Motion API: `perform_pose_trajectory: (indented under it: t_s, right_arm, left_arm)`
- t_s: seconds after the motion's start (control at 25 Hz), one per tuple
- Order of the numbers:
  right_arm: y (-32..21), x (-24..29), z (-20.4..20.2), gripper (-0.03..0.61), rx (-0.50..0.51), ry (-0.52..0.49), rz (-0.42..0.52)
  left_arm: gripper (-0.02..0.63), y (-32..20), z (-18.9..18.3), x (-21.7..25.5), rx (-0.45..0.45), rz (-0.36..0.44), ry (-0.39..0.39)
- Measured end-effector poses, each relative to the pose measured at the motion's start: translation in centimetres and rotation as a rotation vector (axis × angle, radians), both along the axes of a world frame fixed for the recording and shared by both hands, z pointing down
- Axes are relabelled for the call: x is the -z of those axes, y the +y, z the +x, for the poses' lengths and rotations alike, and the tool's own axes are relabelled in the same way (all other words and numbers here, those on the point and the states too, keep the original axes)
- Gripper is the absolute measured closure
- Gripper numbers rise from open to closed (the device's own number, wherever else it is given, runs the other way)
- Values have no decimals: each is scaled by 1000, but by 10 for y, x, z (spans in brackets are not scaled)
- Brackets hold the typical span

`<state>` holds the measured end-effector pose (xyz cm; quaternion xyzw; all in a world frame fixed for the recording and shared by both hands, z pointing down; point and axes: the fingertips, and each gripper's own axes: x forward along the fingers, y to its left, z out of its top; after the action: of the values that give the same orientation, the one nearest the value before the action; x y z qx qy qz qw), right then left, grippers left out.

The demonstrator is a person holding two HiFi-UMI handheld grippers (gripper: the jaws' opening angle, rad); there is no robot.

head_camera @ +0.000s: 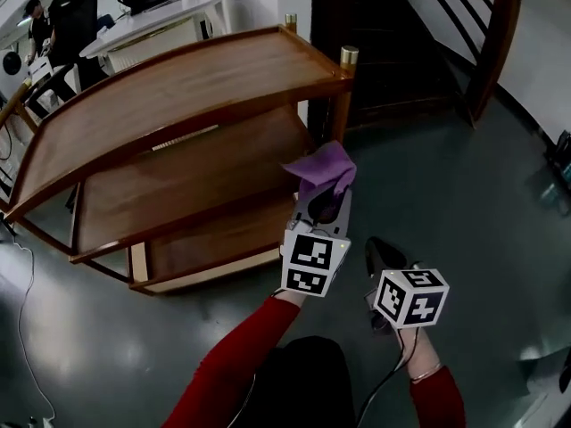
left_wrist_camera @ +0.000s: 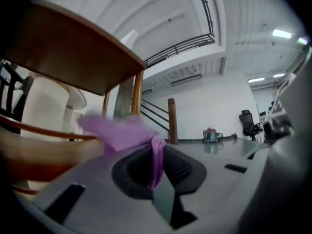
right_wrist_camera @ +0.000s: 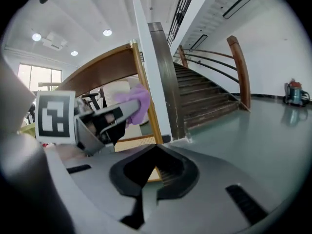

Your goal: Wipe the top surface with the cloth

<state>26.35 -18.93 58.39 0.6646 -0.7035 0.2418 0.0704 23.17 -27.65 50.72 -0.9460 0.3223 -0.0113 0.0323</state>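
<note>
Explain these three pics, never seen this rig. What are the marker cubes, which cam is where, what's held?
There is no robot here: a person holds a two-jaw gripper in each hand. The cubes with square markers are parts of those grippers. The head view comes from a camera on the person's head, looking down at a wooden shelf unit on a grey floor. The other two views come from a camera riding on each gripper, looking along its jaws. The left gripper is shut on a purple cloth; its own view shows the cloth pinched between the jaws. The right gripper has its jaws together with nothing between them. The cloth is in the air near the shelf's corner post, not yet on the top surface.
</note>
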Motion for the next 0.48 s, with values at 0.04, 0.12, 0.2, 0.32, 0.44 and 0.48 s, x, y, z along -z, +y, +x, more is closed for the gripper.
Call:
perform_pose_trajectory:
  t_s: [0.04,0.12,0.2,0.32,0.44,0.48]
  right_arm:
    - [5,-11,1,574,-6,-8,-21]
    - [9,-33,2,574,-16,-22,-56]
    - [5,-52,5,574,-21,-33,-78]
    - [4,-79,8,574,-24,-51,-117]
    - [6,-100,6,574,-32,-74,-149]
    - [6,-105,4,574,-34,-81,-158]
  left_arm:
    - [560,4,1,-24,-11,-26,-30]
    - [560,7,2,-69,-12,-83,-78]
    - [560,-1,2,-111,5,-142,-113]
    - [560,-10,2,-179,24,-254,-178]
    - [560,-14,-4,-237,42,-379,-225]
    - [560,-16,-7,-250,50,-414,-231]
